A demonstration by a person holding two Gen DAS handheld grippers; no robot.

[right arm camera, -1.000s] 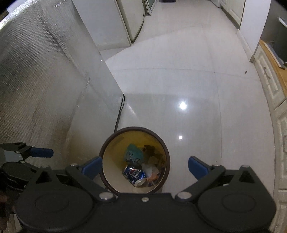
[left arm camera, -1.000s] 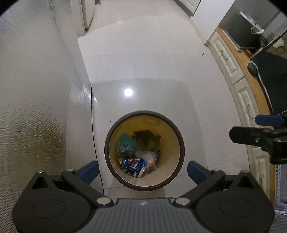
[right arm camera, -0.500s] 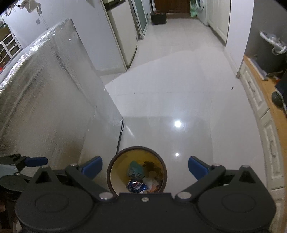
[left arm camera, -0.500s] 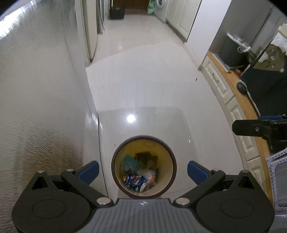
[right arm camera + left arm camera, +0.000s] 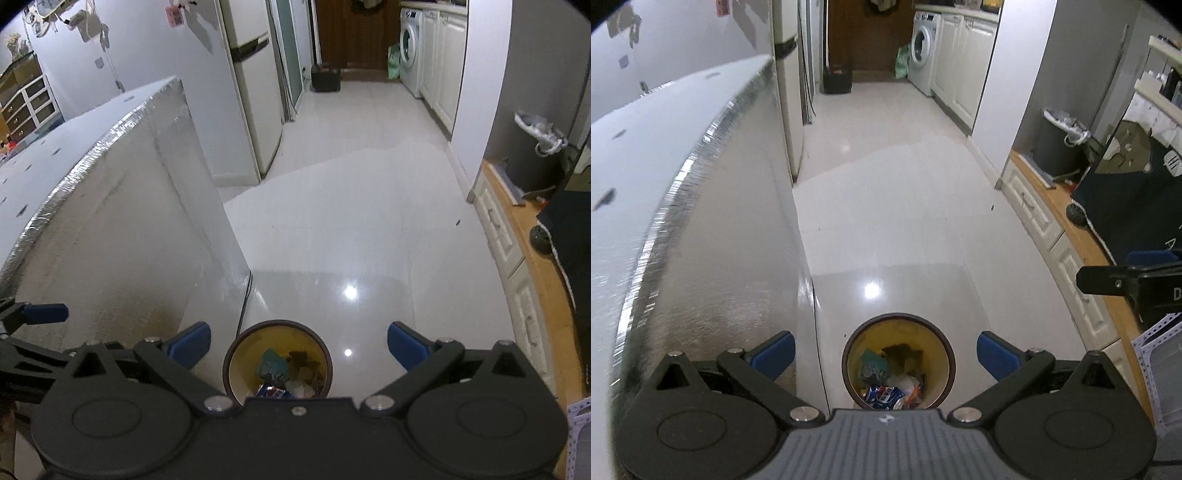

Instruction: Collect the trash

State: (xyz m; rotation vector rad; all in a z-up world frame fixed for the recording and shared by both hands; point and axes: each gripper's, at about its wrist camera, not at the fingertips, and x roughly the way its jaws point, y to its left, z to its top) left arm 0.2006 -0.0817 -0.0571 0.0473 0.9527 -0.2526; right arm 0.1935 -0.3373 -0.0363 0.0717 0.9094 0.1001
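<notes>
A round bin point(image 5: 943, 345) with a brown rim and yellow inside stands on the white floor, low in both views point(image 5: 236, 354). It holds a blue Pepsi can point(image 5: 882, 395), a teal wrapper point(image 5: 871, 365) and other crumpled trash. My left gripper point(image 5: 884, 350) is open and empty, high above the bin. My right gripper point(image 5: 298, 341) is open and empty too, also above the bin. The right gripper shows at the right edge of the left wrist view point(image 5: 1137, 284), and the left gripper at the left edge of the right wrist view point(image 5: 33, 317).
A big silver foil-covered table point(image 5: 92, 206) stands on the left, close to the bin. A black cable point(image 5: 245, 295) runs down by it. White cabinets with a wooden top point(image 5: 1067, 229) line the right. A fridge point(image 5: 251, 92) and washing machine point(image 5: 410, 48) stand far back.
Both grippers have risen and tilted up, so the bin looks smaller and lower in both views and the far room has come into sight. Both stay open.
</notes>
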